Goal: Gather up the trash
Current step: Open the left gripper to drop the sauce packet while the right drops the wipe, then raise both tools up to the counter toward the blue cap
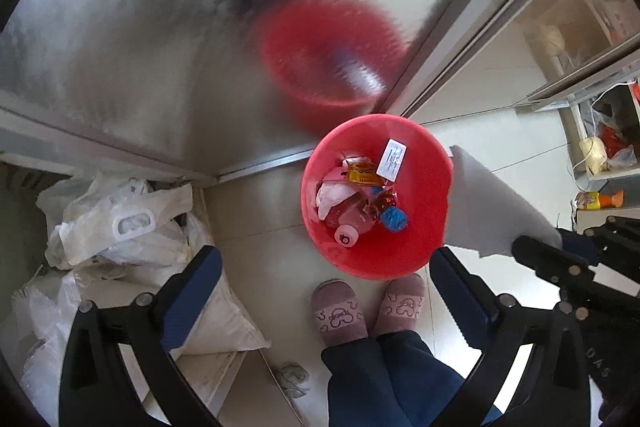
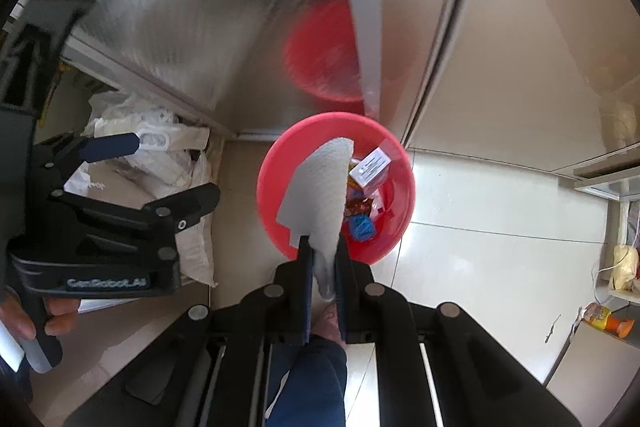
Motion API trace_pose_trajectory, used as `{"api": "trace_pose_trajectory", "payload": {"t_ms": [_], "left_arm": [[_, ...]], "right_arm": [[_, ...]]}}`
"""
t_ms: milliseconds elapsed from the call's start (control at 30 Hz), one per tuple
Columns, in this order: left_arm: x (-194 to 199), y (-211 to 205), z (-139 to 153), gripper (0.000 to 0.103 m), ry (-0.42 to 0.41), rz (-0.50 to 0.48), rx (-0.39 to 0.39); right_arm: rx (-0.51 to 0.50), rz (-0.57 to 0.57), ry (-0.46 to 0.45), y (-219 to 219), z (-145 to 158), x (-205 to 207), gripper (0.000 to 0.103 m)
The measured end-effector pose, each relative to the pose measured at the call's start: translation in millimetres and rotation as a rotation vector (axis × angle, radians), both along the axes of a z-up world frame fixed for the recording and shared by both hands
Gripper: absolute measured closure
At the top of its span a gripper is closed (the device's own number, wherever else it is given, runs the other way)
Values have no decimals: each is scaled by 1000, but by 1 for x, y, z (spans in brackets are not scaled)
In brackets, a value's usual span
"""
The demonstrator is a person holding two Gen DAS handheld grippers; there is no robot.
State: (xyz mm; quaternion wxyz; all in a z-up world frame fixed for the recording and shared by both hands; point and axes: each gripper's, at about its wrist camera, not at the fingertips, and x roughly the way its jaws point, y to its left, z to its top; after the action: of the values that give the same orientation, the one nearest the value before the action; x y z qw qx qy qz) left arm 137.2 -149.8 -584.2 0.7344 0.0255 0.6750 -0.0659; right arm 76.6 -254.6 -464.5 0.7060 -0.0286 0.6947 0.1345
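A red bin (image 1: 424, 227) stands on the tiled floor and holds a small white box (image 1: 392, 159), wrappers (image 1: 362, 173), a clear bottle (image 1: 348, 227) and a blue crumpled piece (image 1: 394, 219). My left gripper (image 1: 324, 257) hangs above the bin's near side, jaws wide open and empty. My right gripper (image 2: 322, 247) is shut on a white paper towel (image 2: 320, 195), which hangs over the bin (image 2: 392, 227). In the left wrist view the towel (image 1: 488, 203) lies past the bin's right rim, with the right gripper (image 1: 548, 243) clamped on it. The left gripper (image 2: 172, 167) shows open at the left of the right wrist view.
White sacks and plastic bags (image 1: 120, 227) pile up left of the bin. A metal cabinet door (image 1: 180, 47) behind it mirrors the bin. The person's slippers (image 1: 340, 311) stand just before the bin. A low shelf with bags (image 1: 600, 147) and an orange-capped bottle (image 1: 596, 201) sit at the right.
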Motion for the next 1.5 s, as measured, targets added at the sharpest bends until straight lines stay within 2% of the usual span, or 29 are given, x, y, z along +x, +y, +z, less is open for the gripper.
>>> {"api": "trace_pose_trajectory", "payload": {"t_ms": [100, 233, 267, 300, 333, 367, 400, 433, 500, 633, 733, 867, 1000, 1200, 1367, 1500], "left_arm": [[0, 9, -2, 0, 22, 14, -22], [-4, 13, 4, 0, 4, 0, 9], [-4, 14, 5, 0, 2, -2, 19], [-5, 15, 6, 0, 4, 0, 20], [-5, 17, 7, 0, 7, 5, 15], [-5, 19, 9, 0, 8, 17, 5], [-6, 21, 11, 0, 8, 25, 0], [-7, 22, 13, 0, 9, 29, 0], [-10, 22, 20, 0, 8, 25, 4], [-18, 16, 42, 0, -9, 11, 28], [-26, 15, 73, 0, -18, 5, 31], [-37, 13, 130, 0, -34, 9, 7], [-48, 1, 191, 0, -50, -31, 0], [-54, -3, 286, 0, -134, -32, -17], [-51, 1, 343, 0, -156, 11, -52], [-50, 2, 388, 0, -233, 42, -72]], "right_arm": [[9, 23, 10, 7, -4, 0, 94], [-7, 59, 6, 11, -4, 1, 94], [-19, 66, 2, 11, -4, 2, 91], [-31, 70, -1, 12, -2, 3, 76], [-40, 76, -3, 12, -1, 3, 67], [-47, 79, -8, 12, 2, 3, 49], [-50, 79, -17, 12, 3, 2, 42], [-49, 78, -29, 13, 5, 2, 41], [-58, 72, -38, 11, 9, 2, 29], [-32, 41, -23, 5, 19, 2, 19], [-27, 45, -27, 5, 39, -2, 15], [-27, 49, -57, 6, 83, -9, 2], [-22, 41, -95, 3, 137, -15, 1], [-33, -2, -168, -6, 228, -19, 1], [-55, -44, -234, -5, 290, -17, 1], [-56, -91, -292, -9, 330, -10, 1]]}}
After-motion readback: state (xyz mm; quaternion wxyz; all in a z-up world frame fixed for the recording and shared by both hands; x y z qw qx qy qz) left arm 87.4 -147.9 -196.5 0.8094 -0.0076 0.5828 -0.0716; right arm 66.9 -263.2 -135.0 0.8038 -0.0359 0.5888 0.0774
